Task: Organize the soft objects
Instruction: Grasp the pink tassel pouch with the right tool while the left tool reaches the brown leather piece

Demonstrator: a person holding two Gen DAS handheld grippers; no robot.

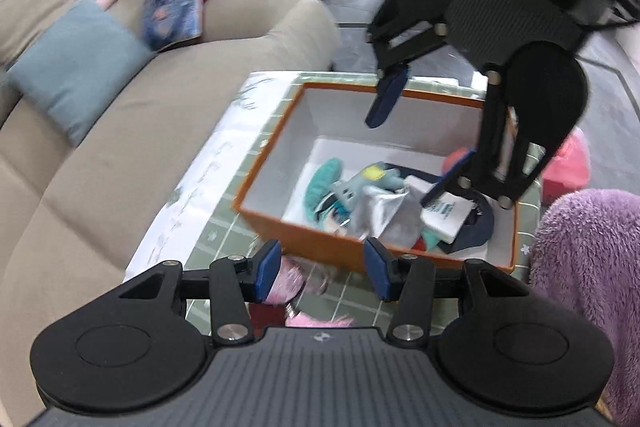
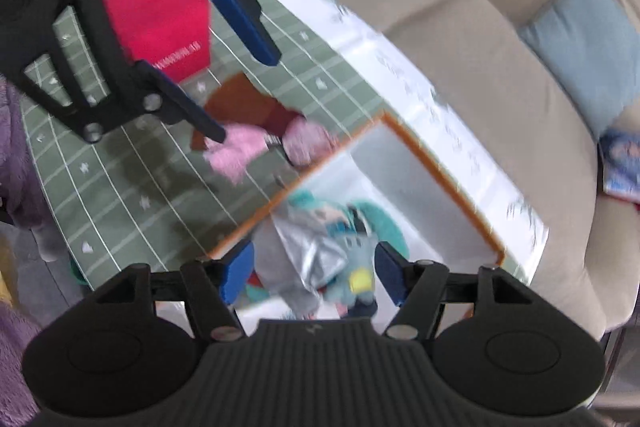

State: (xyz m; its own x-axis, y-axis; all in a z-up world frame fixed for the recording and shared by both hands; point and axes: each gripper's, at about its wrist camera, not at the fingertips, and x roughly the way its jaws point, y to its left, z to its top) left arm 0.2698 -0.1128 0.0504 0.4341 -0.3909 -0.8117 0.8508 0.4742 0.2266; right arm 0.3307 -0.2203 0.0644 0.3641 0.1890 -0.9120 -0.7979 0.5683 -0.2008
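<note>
An orange box (image 1: 264, 163) with white inside walls stands on a green checked mat (image 1: 224, 239). It holds a teal-haired plush doll (image 1: 340, 187), a silver pouch (image 1: 392, 211) and a dark cap (image 1: 476, 227). My left gripper (image 1: 322, 269) is open and empty, above a pink fluffy item (image 1: 288, 283) on the mat beside the box. My right gripper (image 1: 404, 151) hangs open and empty over the box. In the right wrist view the right gripper (image 2: 314, 277) is open above the doll (image 2: 352, 227) and the box (image 2: 440, 175), and the left gripper (image 2: 244, 87) is over the pink item (image 2: 240, 151).
A beige sofa (image 1: 120, 155) with a blue cushion (image 1: 76, 67) lies to the left. A purple fluffy blanket (image 1: 588, 267) is at the right. A red cloth (image 2: 160, 27) and a brown item (image 2: 248, 99) lie on the mat (image 2: 140, 187). A pink object (image 1: 572, 167) is behind the box.
</note>
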